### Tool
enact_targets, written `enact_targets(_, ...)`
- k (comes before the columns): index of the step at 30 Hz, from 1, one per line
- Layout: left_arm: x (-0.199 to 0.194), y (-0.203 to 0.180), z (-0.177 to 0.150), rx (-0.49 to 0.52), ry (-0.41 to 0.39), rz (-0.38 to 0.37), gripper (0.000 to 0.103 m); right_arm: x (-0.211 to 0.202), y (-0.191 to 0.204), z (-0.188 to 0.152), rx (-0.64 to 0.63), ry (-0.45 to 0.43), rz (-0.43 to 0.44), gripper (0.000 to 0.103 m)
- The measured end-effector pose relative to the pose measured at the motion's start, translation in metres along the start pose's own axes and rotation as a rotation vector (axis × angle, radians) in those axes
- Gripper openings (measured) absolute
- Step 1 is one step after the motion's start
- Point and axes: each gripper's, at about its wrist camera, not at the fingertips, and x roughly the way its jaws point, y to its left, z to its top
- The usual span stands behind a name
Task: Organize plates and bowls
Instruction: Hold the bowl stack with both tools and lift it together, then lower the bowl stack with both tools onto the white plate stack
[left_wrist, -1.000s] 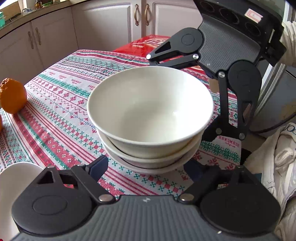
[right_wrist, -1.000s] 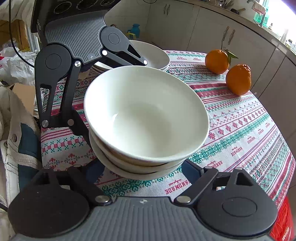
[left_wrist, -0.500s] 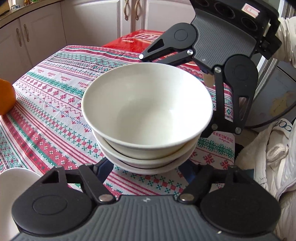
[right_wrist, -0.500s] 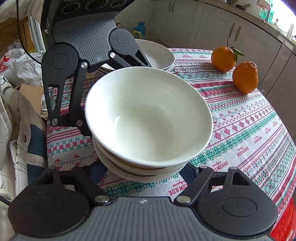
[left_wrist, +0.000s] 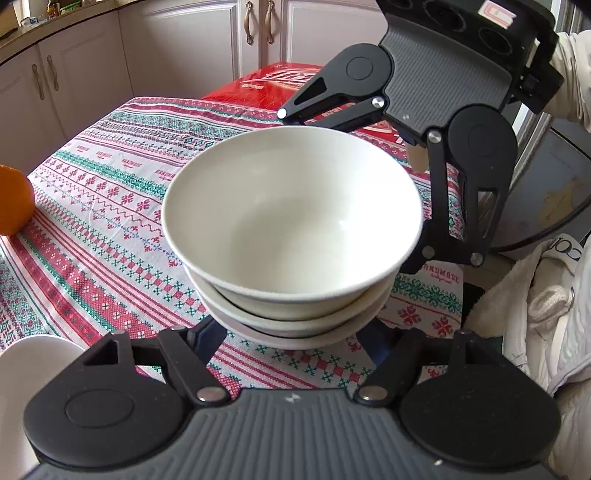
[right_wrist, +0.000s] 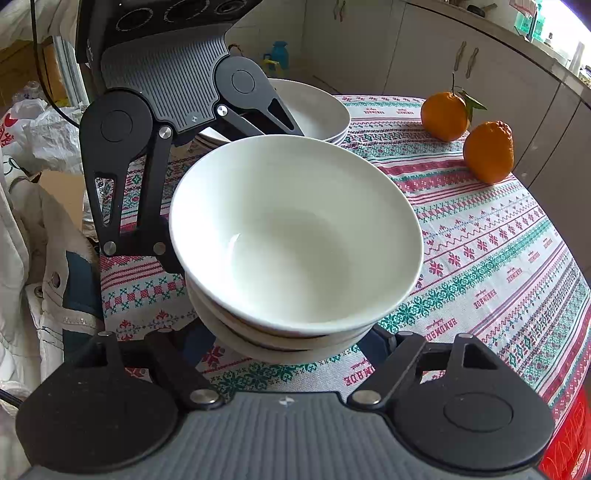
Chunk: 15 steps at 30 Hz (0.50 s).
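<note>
My left claw (left_wrist: 291, 334) and right claw (right_wrist: 291, 341) have closed in, clamping the stack of smooth, round white bowls (left_wrist: 291, 221) from opposite sides. Beneath the stack lies the table (left_wrist: 110, 221) with its woven, patterned cloth; pale cabinets (left_wrist: 184, 44) stand beyond.

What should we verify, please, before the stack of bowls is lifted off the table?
1. Stack of bowls between the left gripper fingers: ok; its jaws have just been closing around it.
2. Stack between the right gripper fingers, from the opposite side: ok; these jaws have just been closing too.
3. Pads pressing on the stack: cannot tell; all fingertips are hidden under the bowls.
4. Bowls seated in each other: ok; three sit nested.
5. Oranges apart from the stack: ok.
6. Other dishes apart from the stack: ok; they sit behind the left gripper.
</note>
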Motion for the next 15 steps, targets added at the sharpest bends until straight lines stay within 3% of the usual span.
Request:
enact_targets(7,-0.023,-0.003,-0.002,-0.001,-0.03,0.037,0.076,-0.012,0.01,0.02,-0.043,-0.003,-0.029,0.085)
enact_targets(15,-0.066,0.007,-0.017,-0.031,-0.063,0.146,0.076,-0.012,0.019,0.064,-0.153,-0.038,-0.05,0.085)
